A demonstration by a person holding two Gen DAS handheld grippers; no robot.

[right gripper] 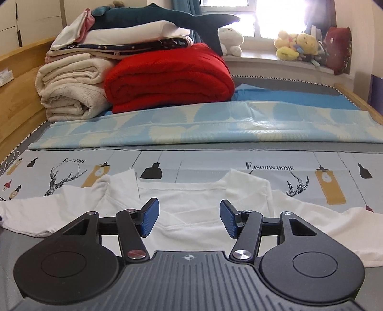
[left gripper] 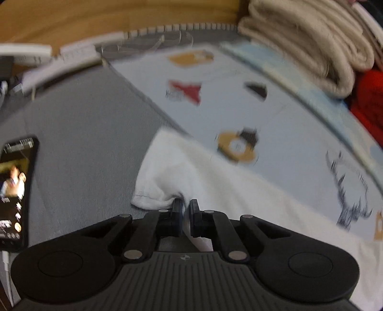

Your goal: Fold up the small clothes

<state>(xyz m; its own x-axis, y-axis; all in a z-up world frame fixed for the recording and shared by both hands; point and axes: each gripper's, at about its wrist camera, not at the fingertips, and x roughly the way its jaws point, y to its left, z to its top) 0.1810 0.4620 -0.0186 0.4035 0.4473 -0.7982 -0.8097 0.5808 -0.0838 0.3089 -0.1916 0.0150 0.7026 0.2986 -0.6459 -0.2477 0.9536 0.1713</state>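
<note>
A small white shirt (right gripper: 191, 210) lies spread on a printed pale-blue mat (right gripper: 215, 165) on the bed, its sleeves out to both sides. In the left wrist view my left gripper (left gripper: 186, 206) is shut on the end of the shirt's left sleeve (left gripper: 162, 181), pinching a fold of white cloth between the pads. The view is blurred by motion. In the right wrist view my right gripper (right gripper: 189, 216) is open and empty, hovering just above the middle of the shirt, with its blue pads (right gripper: 150, 216) wide apart.
A phone (left gripper: 16, 191) with a lit screen lies on the grey sheet at left. Folded cream towels (right gripper: 71, 88), a red blanket (right gripper: 167, 79) and a plush shark (right gripper: 167, 16) are stacked at the back. Wooden bed rails run along both sides.
</note>
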